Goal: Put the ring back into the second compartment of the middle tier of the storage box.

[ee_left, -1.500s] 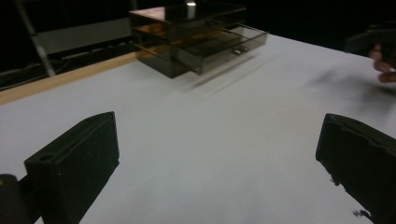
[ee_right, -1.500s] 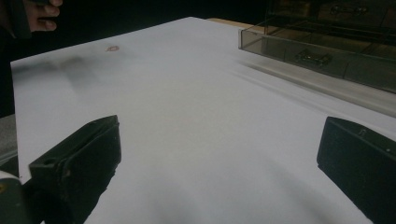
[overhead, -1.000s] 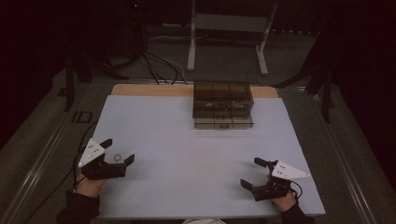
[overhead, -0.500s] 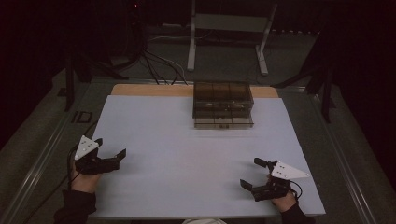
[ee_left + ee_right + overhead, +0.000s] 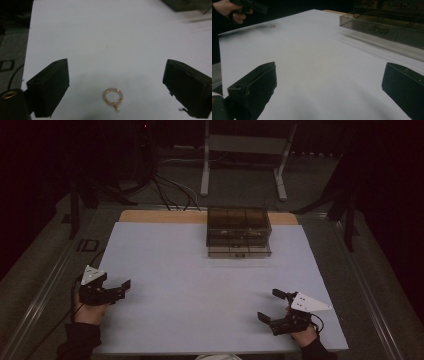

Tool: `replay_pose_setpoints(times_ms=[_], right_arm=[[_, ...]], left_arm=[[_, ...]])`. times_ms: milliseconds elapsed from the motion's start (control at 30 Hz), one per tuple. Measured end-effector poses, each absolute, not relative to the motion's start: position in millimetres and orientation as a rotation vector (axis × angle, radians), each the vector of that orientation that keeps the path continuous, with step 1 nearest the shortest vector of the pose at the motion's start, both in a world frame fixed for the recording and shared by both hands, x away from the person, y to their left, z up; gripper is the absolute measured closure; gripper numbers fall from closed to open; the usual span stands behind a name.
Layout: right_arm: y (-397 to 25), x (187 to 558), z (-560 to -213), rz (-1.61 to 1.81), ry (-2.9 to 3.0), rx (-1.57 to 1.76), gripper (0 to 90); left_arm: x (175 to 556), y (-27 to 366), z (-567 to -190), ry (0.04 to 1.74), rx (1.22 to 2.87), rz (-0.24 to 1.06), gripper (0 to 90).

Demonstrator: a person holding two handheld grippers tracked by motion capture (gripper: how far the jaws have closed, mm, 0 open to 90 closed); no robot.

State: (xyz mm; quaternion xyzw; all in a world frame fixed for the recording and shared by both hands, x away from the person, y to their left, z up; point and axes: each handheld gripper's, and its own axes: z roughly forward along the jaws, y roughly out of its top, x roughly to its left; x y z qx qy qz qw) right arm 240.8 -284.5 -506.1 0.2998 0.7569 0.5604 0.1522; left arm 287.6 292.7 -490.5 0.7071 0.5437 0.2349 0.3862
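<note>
White tabletop (image 5: 200,285) (beaded ring (image 5: 113,97) between tongs (image 5: 116,85))

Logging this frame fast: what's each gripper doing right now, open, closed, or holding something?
Left gripper: open, holding nothing; a small beaded bracelet lies on the table between its jaws.
Right gripper: open, holding nothing.

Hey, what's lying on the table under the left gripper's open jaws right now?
A small beaded bracelet, pink with gold beads, lies flat on the white table between the left gripper and its spread jaws, untouched. Its near edge is blurred.
</note>
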Motion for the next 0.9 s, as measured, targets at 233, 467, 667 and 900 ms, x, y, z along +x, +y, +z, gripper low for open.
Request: replay_pose_setpoints(times_ms=[233, 467, 667, 900], right_arm=[[-284.5, 240.7, -506.3, 1.606, 2.172, 0.862, 0.0], [-284.4, 240.6, -506.7, 1.602, 2.175, 0.863, 0.0], [-284.4, 240.7, -506.9, 1.599, 2.177, 0.864, 0.0], [-284.5, 240.6, -507.0, 1.6, 2.18, 0.867, 0.0]], left_arm=[[289.7, 291.8, -495.7, 1.422, 1.838, 0.63, 23.5], [293.4, 294.0, -504.0, 1.477, 1.882, 0.605, 42.1], [295.4, 291.6, -508.4, 1.483, 1.919, 0.587, 53.1], [298.0, 291.0, -511.8, 1.501, 1.952, 0.574, 64.0]])
